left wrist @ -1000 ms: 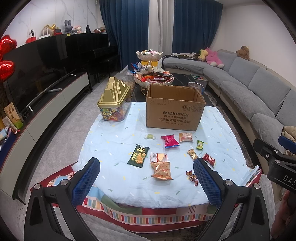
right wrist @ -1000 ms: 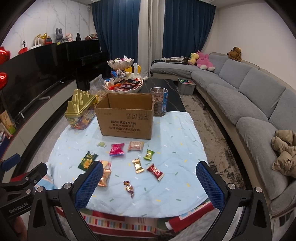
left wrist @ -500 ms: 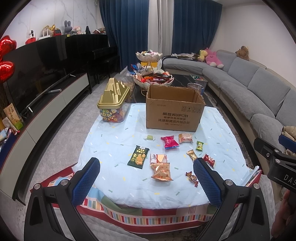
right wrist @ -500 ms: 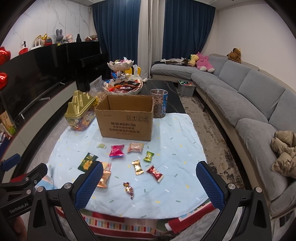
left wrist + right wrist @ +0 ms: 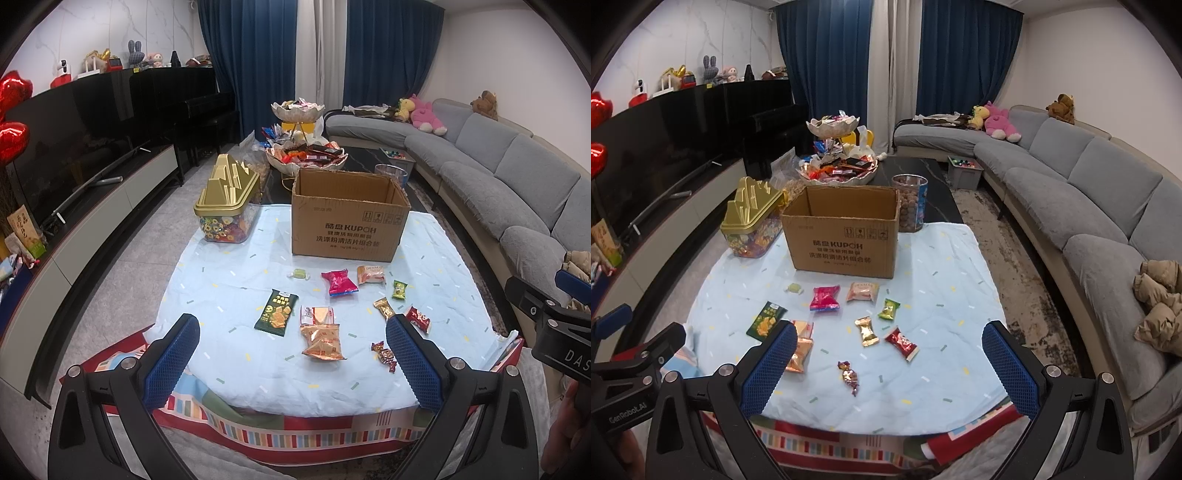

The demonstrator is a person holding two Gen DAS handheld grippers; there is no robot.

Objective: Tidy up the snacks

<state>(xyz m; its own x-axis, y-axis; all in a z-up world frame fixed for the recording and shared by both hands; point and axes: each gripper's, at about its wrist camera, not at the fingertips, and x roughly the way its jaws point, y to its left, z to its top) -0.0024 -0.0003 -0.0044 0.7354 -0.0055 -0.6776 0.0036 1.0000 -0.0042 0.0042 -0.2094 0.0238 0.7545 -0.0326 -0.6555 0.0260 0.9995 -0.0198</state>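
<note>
Your left hand-held gripper (image 5: 293, 347) hangs above the near edge of the tabletop (image 5: 229, 280) with its fingers spread wide and nothing between them; your right hand-held gripper (image 5: 888, 352) is likewise spread and empty. The snacks lie loose on the pale blue cloth (ten or so small packets), among them a dark green packet (image 5: 276, 313), a pink packet (image 5: 338, 282) and a red packet (image 5: 902, 343). Behind them stands the open cardboard box (image 5: 349, 218), with a gold-lidded candy tub (image 5: 226, 201) to its left.
</note>
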